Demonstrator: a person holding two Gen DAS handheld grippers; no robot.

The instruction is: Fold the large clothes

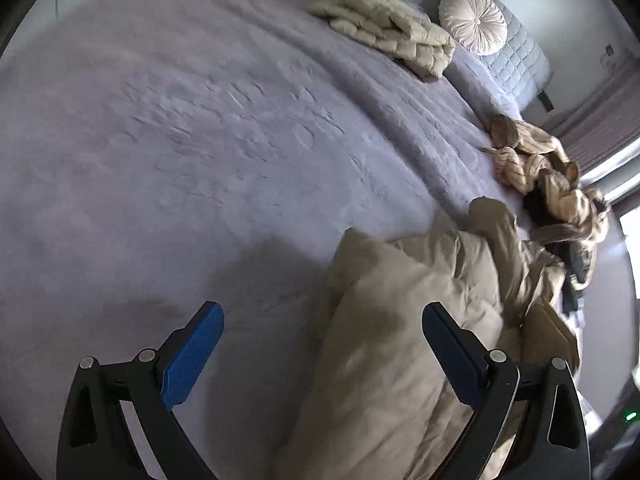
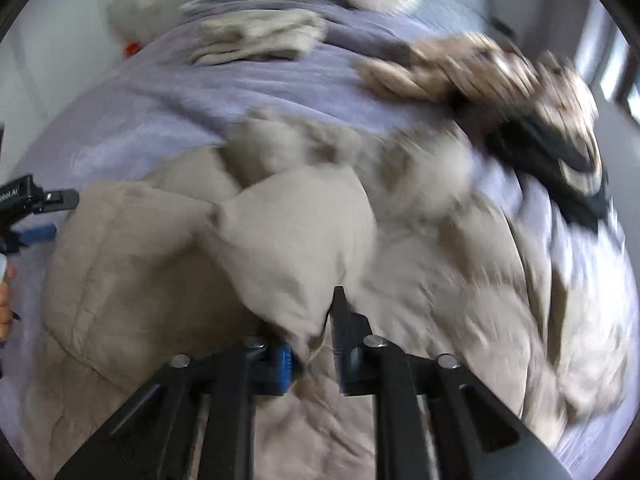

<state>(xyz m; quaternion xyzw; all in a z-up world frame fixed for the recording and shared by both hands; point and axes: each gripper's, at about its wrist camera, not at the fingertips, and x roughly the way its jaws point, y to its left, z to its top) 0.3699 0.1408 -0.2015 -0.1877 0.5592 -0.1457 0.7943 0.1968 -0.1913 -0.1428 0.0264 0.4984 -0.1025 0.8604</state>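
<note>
Lavender bedspread [image 1: 200,140] covers a wide bed, w/ a grey quilted headboard [image 1: 516,52] at the far end and a round pleated cushion [image 1: 473,21] leaning on it.

Left gripper [image 1: 322,330]: jaws spread wide, blue pads [image 1: 192,354] facing in, nothing between them. It hangs over the near edge of the bed; the beige puffer coat [image 1: 400,360] lies under and ahead of its right finger, but no grip. Can't tell if that finger touches the fabric.

Right gripper [image 2: 316,336]: jaws nearly closed, w/ a bunched fold of the same beige puffer coat [image 2: 288,240] pinched between them. Fabric rises in a puffy peak just ahead of the fingertips; the blue pad shows only as a sliver on the left finger. Rt view is heavily motion-blurred.

Coat itself sprawls over the near right part of the bed, crumpled, not flat.

Writing: the left gripper [image 2: 36,208] shows at the left edge of the rt view, w/ white lettering on its black body, cut off and unreadable beyond a few letters.

Around: a folded cream quilted garment [image 1: 384,28] sits near the headboard, well apart from the coat. A heap of striped tan clothes [image 1: 536,164] w/ something dark under it lies at the bed's right edge, just beyond the coat. White fan-like object [image 2: 140,4] stands past the far left corner, blurred.
</note>
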